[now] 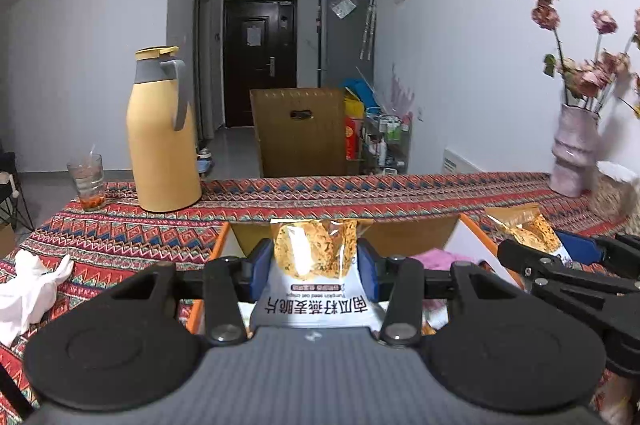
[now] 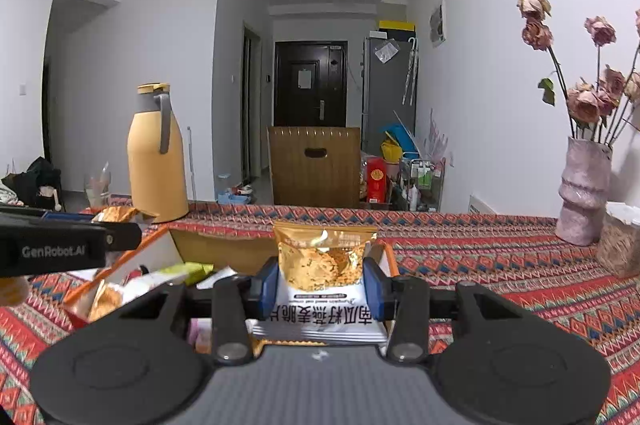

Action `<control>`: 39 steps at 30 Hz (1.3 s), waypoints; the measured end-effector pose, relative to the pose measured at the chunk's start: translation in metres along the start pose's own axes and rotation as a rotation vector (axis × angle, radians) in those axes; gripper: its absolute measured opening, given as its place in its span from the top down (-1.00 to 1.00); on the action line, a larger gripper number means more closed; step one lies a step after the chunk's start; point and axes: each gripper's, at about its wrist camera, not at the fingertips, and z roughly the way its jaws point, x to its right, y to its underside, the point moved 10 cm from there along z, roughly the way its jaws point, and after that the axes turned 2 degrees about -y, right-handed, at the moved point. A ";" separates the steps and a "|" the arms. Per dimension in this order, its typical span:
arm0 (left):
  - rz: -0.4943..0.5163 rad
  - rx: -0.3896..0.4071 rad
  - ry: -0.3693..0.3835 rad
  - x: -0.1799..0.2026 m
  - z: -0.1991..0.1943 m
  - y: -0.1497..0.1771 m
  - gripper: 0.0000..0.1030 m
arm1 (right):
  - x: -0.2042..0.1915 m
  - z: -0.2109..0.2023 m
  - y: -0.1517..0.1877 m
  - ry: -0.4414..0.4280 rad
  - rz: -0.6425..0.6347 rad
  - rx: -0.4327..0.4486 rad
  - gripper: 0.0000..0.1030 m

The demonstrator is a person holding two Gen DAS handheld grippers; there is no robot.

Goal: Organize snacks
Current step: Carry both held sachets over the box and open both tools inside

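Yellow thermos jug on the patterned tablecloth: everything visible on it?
The yellow thermos jug is tall and smooth, matte as it looks, with a grey collar, a grey side handle and a closed yellow lid with a spout lip. It stands upright on the red patterned tablecloth near the far edge, beside a drinking glass. No gripper touches it.

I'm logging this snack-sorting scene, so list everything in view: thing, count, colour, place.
snack packets: two, white and gold, one in each gripper
box: one, orange-edged, on the table, holds more snacks
tablecloth: one, red patterned, over the table
thermos jug: one, yellow with grey handle, far left
glass: one, clear, beside the jug
vase: one, pink, dried roses, far right
white cloth: one, left edge
left gripper: black, blue pads, shut on a packet
right gripper: same, shut on a packet
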 end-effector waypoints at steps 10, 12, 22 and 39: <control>-0.060 -0.016 -0.039 -0.018 0.044 0.015 0.12 | -0.003 0.042 0.006 0.010 0.005 -0.014 0.18; -0.077 -0.012 -0.026 -0.020 0.048 0.021 0.12 | -0.003 0.045 0.011 0.011 0.004 -0.004 0.18; -0.085 -0.047 -0.015 -0.025 0.060 0.033 0.11 | -0.010 0.055 0.035 -0.022 -0.016 -0.047 0.17; -0.121 -0.007 -0.067 -0.034 0.047 0.027 -1.00 | 0.002 0.056 0.037 -0.007 0.046 -0.054 -1.00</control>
